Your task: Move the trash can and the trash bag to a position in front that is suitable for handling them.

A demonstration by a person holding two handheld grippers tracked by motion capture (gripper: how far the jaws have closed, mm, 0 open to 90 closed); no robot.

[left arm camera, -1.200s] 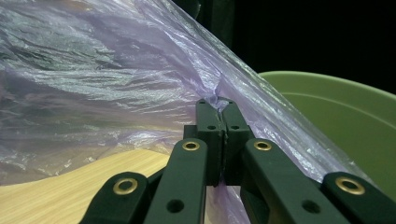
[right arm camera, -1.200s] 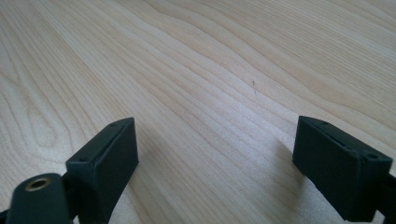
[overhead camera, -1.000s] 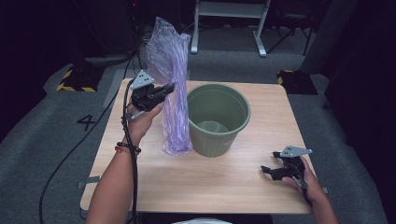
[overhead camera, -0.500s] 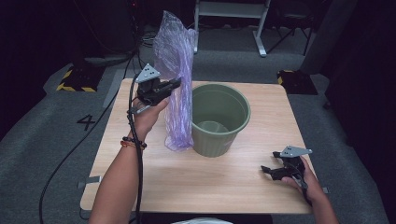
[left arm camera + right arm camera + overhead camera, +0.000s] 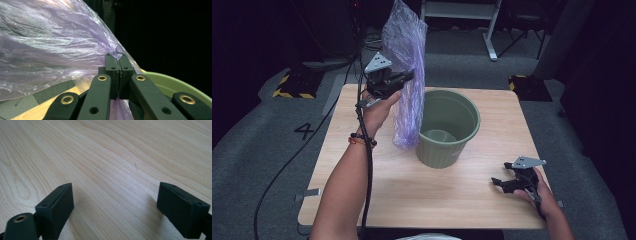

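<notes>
A thin purple plastic bag [image 5: 407,75] hangs upright beside the green bucket [image 5: 447,127], its lower end just above the table. My left gripper [image 5: 404,77] is shut on the bag's edge, held up over the table's left half. In the left gripper view the two jaws meet on a pinch of purple plastic bag [image 5: 50,50], with my left gripper [image 5: 118,58] in front of the bucket's rim [image 5: 175,83]. My right gripper [image 5: 502,184] rests low at the table's front right, open, nothing between its jaws. The right gripper view has my right gripper [image 5: 115,202] wide apart over bare wood.
The wooden table [image 5: 377,180] carries the bucket near its middle. A black cable [image 5: 367,165] trails from the left gripper along the forearm. Dark floor surrounds the table, with a white frame [image 5: 462,10] at the back.
My left hand has lifted the bag higher and slightly farther from me, so its bottom has risen off the table. The right hand has kept still.
</notes>
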